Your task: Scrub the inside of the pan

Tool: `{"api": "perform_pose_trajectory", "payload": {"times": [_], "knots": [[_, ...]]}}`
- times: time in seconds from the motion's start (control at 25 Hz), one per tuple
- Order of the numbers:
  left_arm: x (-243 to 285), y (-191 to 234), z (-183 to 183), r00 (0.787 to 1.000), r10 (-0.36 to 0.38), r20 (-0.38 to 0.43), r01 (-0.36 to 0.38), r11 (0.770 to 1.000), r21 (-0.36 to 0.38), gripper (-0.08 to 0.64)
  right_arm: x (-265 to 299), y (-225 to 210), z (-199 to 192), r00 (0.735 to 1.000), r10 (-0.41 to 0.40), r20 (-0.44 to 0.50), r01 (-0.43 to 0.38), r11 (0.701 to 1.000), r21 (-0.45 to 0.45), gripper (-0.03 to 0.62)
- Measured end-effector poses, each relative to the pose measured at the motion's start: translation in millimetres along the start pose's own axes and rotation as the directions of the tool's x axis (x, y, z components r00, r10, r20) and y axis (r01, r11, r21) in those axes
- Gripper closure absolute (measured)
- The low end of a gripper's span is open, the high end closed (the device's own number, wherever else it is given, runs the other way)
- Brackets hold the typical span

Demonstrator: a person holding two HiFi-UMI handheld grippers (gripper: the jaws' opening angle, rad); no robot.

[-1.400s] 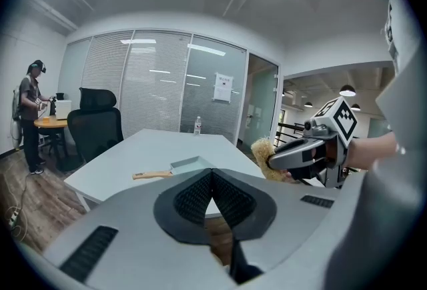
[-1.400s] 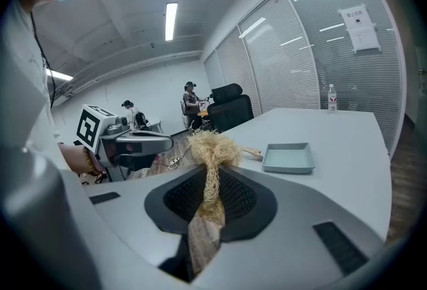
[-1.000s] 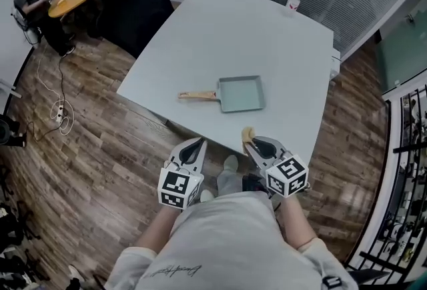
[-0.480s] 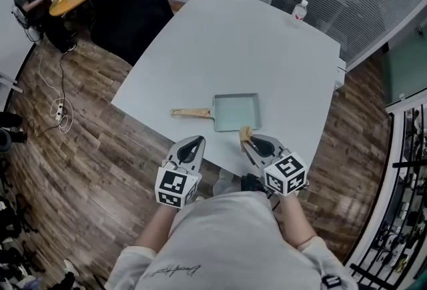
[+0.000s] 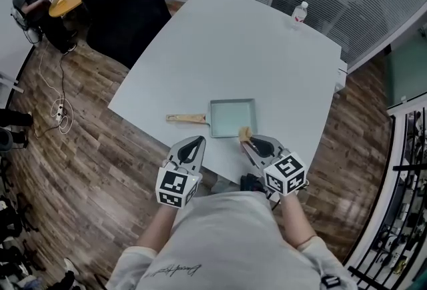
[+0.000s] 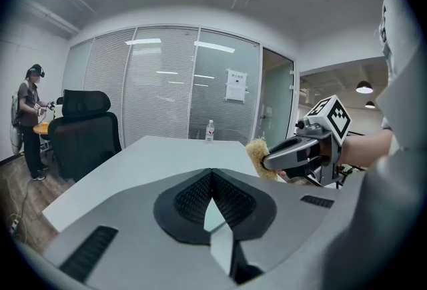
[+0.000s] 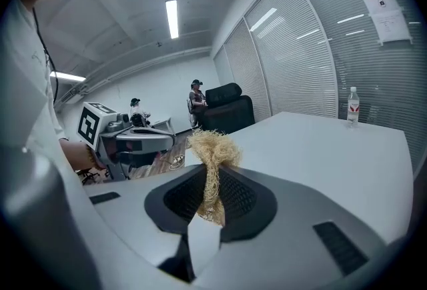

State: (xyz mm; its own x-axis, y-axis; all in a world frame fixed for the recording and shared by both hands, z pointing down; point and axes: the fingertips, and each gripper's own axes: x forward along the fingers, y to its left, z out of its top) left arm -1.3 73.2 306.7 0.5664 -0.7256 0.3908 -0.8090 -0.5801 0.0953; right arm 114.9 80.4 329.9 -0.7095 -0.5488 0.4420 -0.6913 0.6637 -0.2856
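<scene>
While the right gripper (image 5: 247, 143) is clamped on a tuft of straw-coloured scrubber (image 5: 245, 133), the left gripper (image 5: 195, 143) carries nothing. In the right gripper view the two dark ribbed pads press the scrubber from both sides. Its frizzy top stands up above them and a thinner tail hangs down between them. In the left gripper view the jaws are drawn fully together, their pads meeting along a straight seam with no object in it.

Seen from the head view, the pan (image 5: 227, 115) lies flat on the pale table (image 5: 220, 42), close to its near edge. It is a square, pale green pan, and its wooden handle (image 5: 186, 119) points toward the picture's left. The scrubber sits over the pan's near right corner, at the rim. Whether it touches the metal cannot be told from this height.

The left gripper hovers by the table's near edge, just short of the handle and apart from it. Both grippers point away from the person toward the table, side by side, and each shows its marker cube on top.

At the table's far corner stands a small clear bottle (image 5: 299, 11). A black office chair (image 5: 127, 5) stands off the table's left side.
</scene>
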Motion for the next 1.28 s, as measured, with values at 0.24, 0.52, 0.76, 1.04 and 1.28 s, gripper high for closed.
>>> {"api": "perform_pose_trajectory", "payload": {"times": [0.24, 0.52, 0.76, 1.04, 1.28], "knots": [[-4.2, 14.3, 0.9, 1.0, -0.004, -0.006, 0.004, 1.0, 0.01, 0.549, 6.3, 2.9, 2.5, 1.0, -0.014, 0.001, 0.014, 1.0, 0.007, 0.523], [5.8, 28.6, 4.4, 0.998, -0.055, -0.027, 0.056, 0.998, 0.038, 0.549, 10.8, -4.5, -1.2, 0.997, -0.068, -0.027, 0.068, 0.998, 0.005, 0.523], [14.6, 34.3, -1.6, 0.995, -0.082, -0.055, 0.084, 0.995, 0.043, 0.549, 14.5, -13.5, -3.9, 0.993, -0.101, -0.056, 0.101, 0.995, -0.005, 0.523], [29.5, 45.5, -16.0, 0.987, -0.106, -0.119, 0.116, 0.99, 0.079, 0.549, 27.3, -23.3, -9.8, 0.989, -0.103, -0.11, 0.1, 0.995, -0.025, 0.523], [39.0, 58.5, -34.4, 0.973, -0.122, -0.196, 0.156, 0.973, 0.172, 0.549, 47.7, -27.3, -12.8, 0.983, -0.104, -0.153, 0.095, 0.993, -0.065, 0.523]]}}
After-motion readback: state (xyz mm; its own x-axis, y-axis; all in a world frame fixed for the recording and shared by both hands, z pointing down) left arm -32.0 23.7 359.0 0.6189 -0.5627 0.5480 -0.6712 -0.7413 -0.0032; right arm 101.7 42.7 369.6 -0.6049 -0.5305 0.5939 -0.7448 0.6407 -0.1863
